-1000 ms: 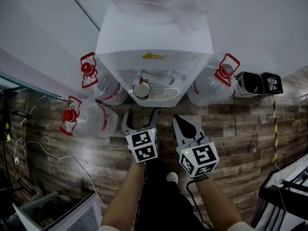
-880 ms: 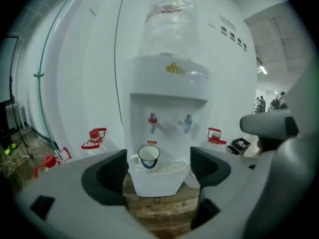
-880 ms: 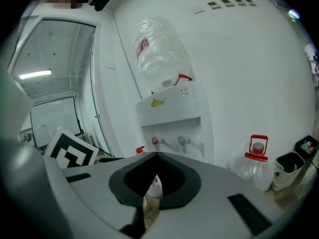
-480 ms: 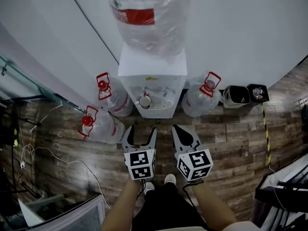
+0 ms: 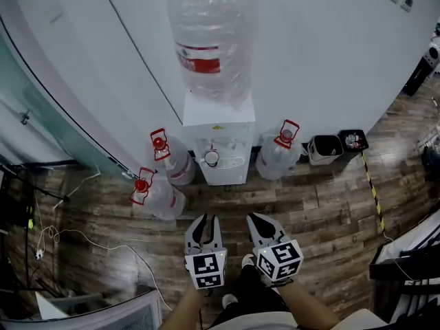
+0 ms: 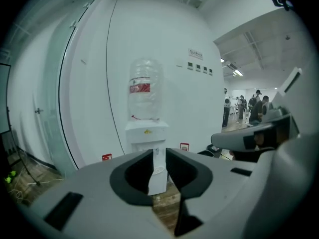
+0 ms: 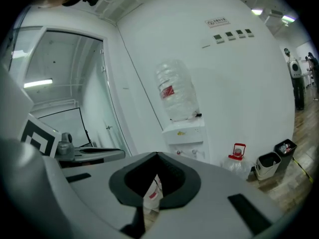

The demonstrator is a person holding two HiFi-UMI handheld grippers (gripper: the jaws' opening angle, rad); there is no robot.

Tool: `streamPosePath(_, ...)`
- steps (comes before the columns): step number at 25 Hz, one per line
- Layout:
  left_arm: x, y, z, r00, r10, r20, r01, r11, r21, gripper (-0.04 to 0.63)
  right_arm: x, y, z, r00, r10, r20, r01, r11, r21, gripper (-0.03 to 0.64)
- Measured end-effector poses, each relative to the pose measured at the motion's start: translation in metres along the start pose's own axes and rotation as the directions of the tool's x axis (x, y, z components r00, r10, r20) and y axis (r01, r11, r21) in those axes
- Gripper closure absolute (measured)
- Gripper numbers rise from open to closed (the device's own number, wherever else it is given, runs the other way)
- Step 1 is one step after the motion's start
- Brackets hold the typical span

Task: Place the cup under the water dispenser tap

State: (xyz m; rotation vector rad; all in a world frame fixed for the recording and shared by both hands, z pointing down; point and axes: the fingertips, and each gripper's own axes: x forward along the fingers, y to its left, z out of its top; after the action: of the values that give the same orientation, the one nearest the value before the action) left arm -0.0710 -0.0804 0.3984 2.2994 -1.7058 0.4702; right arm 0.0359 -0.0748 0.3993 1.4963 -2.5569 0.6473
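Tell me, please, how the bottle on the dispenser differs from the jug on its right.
The bottle sits up on the dispenser; the jug rests on the floor beside it. The jug has a red handle on top; the bottle shows a red label and no handle. Both are clear plastic.

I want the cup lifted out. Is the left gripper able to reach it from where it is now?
Probably not: the left gripper hangs well back from the cup at the water dispenser, with floor between them. Nothing blocks the way, but its empty jaws are closing.
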Motion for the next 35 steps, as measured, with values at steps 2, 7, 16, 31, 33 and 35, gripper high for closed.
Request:
streamPosePath(2,-0.036,0.004,0.002,1.0,-0.003,0.014,0.003,1.0,0.008,0.484,-0.022,0.022,0.007,1.0,-0.007,0.022,0.007,1.0,-0.008,0.597)
streamPosePath(7,-0.121,0.02,0.009,0.999,0.017,0.049,-0.017,1.0,-0.008,0.526,-0.079,0.079,0.017,0.998,-0.019,0.062,0.02,1.0,-0.009,0.597)
streamPosePath(16,-0.228,0.005,0.028,0.996,-0.033,0.084,0.032,0.999,0.013,0.545,-0.158,0.157,0.037,0.995,0.003,0.098,0.005,0.997,-0.081,0.597)
streamPosePath(31,-0.279,-0.009,0.038,0.988,-0.061,0.143,0.057,0.998,0.034,0.545,-0.204,0.193,0.044,0.986,-0.018,0.166,0.04,0.991,-0.13,0.597)
streamPosePath(33,-0.28,-0.011,0.04,0.987,-0.07,0.146,0.065,0.997,0.042,0.545,-0.203,0.197,0.043,0.986,-0.017,0.163,0.04,0.99,-0.137,0.597)
streamPosePath(35,-0.281,-0.01,0.04,0.987,-0.072,0.145,0.067,0.997,0.041,0.545,-0.202,0.201,0.043,0.987,-0.011,0.161,0.035,0.989,-0.143,0.597)
